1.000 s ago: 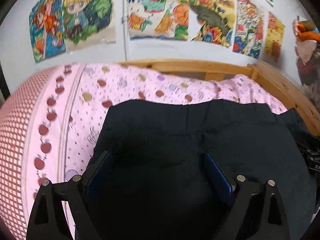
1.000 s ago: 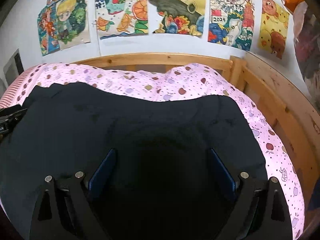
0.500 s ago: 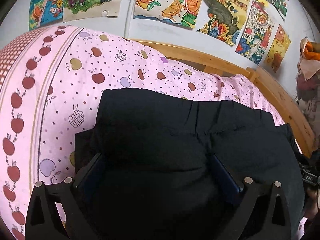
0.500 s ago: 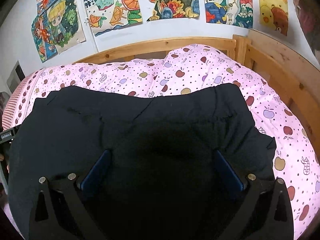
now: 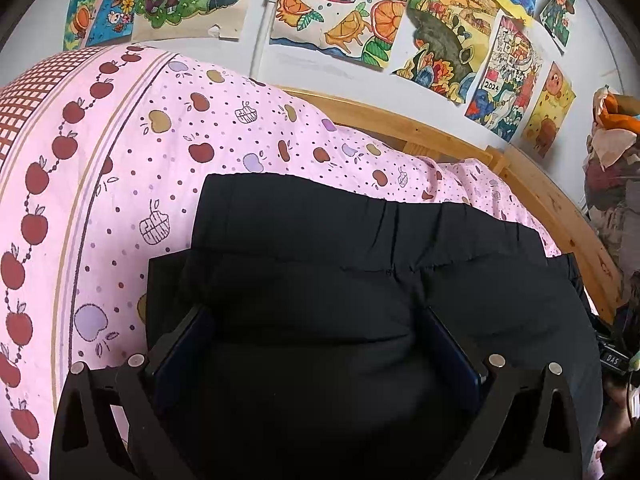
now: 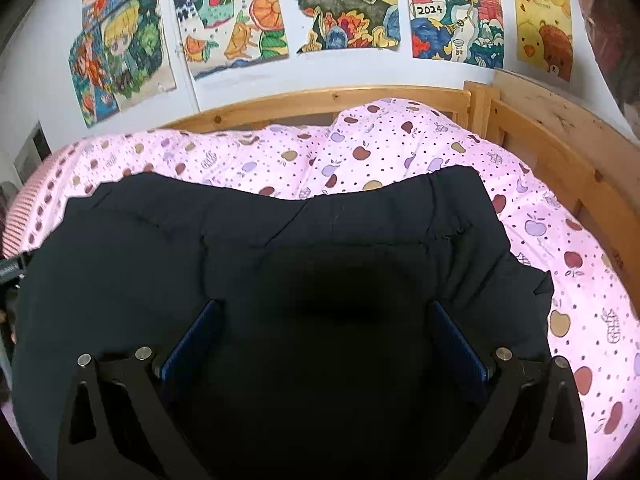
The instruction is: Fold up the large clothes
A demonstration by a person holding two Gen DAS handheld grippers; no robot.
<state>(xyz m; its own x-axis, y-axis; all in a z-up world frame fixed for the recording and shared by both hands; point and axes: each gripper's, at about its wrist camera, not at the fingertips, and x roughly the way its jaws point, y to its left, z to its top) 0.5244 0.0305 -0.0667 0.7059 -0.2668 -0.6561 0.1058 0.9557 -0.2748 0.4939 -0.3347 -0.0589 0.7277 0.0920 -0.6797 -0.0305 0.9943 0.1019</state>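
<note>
On a pink apple-print bed cover (image 5: pixel 168 152), black trousers (image 5: pixel 320 280) lying doubled over, waistband toward the wall, with left gripper (image 5: pixel 316 340) and right gripper (image 6: pixel 324 332) spread wide, grasping nothing; likely further folding left.

left gripper (image 5: pixel 316 320): matte black angular finger arms with triangular cut-outs, two round silver screw heads per side, dark blue flat pads (image 5: pixel 182 344) on the inner faces. right gripper (image 6: pixel 324 316): same build, black arms, silver screws, blue ribbed pads (image 6: pixel 192 336).
</note>
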